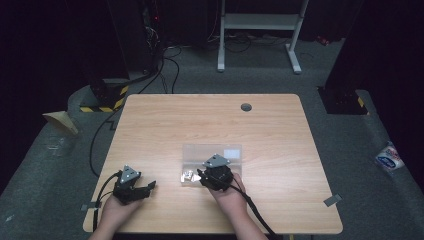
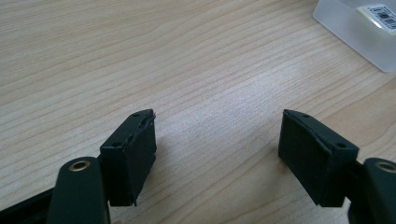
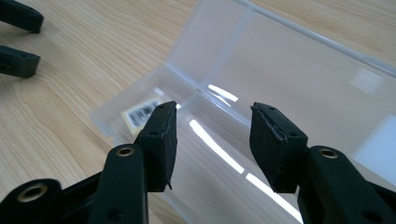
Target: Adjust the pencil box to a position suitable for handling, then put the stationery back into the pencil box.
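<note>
A clear plastic box (image 1: 212, 152) lies open in the middle of the wooden table (image 1: 210, 120), lid folded back. My right gripper (image 1: 199, 176) hovers over its front left part, jaws open with nothing between them. In the right gripper view my right gripper (image 3: 212, 112) hangs above the box's clear compartment (image 3: 280, 79), beside a barcode label (image 3: 140, 113). Something small and shiny (image 1: 187, 176) sits at the box's front left; I cannot tell what it is. My left gripper (image 1: 150, 186) rests near the table's front left, open over bare wood (image 2: 217, 123). The box's corner (image 2: 355, 28) shows at the upper right.
A round cable hole (image 1: 246, 107) sits near the table's far edge. Beyond the table stand a white desk frame (image 1: 260, 22) and cables (image 1: 167, 65) on the floor. A white packet (image 1: 389, 157) lies on the floor at the right.
</note>
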`<move>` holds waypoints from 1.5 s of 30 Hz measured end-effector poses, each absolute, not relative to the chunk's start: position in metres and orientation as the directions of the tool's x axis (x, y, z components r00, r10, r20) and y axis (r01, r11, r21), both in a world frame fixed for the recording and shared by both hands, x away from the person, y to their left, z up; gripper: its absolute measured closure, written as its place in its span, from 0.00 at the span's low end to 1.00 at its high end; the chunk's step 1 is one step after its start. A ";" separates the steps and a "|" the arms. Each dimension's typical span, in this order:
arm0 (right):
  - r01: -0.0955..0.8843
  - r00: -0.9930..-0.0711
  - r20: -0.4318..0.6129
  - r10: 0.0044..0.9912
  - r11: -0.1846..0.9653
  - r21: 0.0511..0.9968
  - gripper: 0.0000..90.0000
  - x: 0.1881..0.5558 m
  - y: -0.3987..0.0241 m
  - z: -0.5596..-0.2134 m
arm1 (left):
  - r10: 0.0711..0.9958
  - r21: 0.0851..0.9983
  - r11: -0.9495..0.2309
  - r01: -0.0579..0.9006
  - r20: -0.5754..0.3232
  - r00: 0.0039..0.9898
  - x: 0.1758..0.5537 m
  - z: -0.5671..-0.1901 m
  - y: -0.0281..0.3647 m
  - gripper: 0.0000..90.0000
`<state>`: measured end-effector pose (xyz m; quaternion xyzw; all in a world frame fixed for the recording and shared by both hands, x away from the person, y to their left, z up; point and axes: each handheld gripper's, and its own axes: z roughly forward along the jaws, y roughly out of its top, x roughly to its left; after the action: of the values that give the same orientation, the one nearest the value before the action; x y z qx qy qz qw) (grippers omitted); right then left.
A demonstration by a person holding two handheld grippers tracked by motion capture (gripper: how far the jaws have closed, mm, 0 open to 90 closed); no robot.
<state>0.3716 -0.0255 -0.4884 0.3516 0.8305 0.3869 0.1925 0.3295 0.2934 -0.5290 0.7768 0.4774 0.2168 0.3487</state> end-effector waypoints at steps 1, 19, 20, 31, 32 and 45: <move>0.434 -0.674 -0.049 0.737 0.448 0.782 0.56 0.371 -0.031 -0.488 | 0.893 0.749 -0.301 0.591 0.004 0.450 0.330 -0.529 0.293 0.31; 0.474 -0.537 -0.031 0.843 0.332 0.816 0.54 0.361 -0.128 -0.478 | 0.894 0.749 -0.297 0.592 0.000 0.448 0.330 -0.529 0.293 0.31; 0.473 -0.532 -0.033 0.846 0.329 0.817 0.54 0.361 -0.133 -0.478 | 0.894 0.749 -0.297 0.592 0.001 0.448 0.329 -0.529 0.293 0.31; 0.487 -0.466 -0.063 0.882 0.315 0.814 0.52 0.361 -0.171 -0.485 | 0.898 0.750 -0.293 0.593 0.003 0.440 0.329 -0.529 0.293 0.31; 0.491 -0.460 -0.068 0.886 0.317 0.811 0.51 0.361 -0.174 -0.486 | 0.898 0.750 -0.294 0.592 0.004 0.441 0.329 -0.529 0.293 0.31; 0.601 -0.343 -0.089 0.935 0.291 0.745 0.43 0.351 -0.231 -0.510 | 0.899 0.749 -0.294 0.594 0.006 0.438 0.328 -0.529 0.293 0.31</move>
<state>0.3513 -0.2315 -0.5100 0.5068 0.7576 0.3124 0.2675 0.3275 0.2930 -0.5289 0.7738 0.4824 0.2199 0.3466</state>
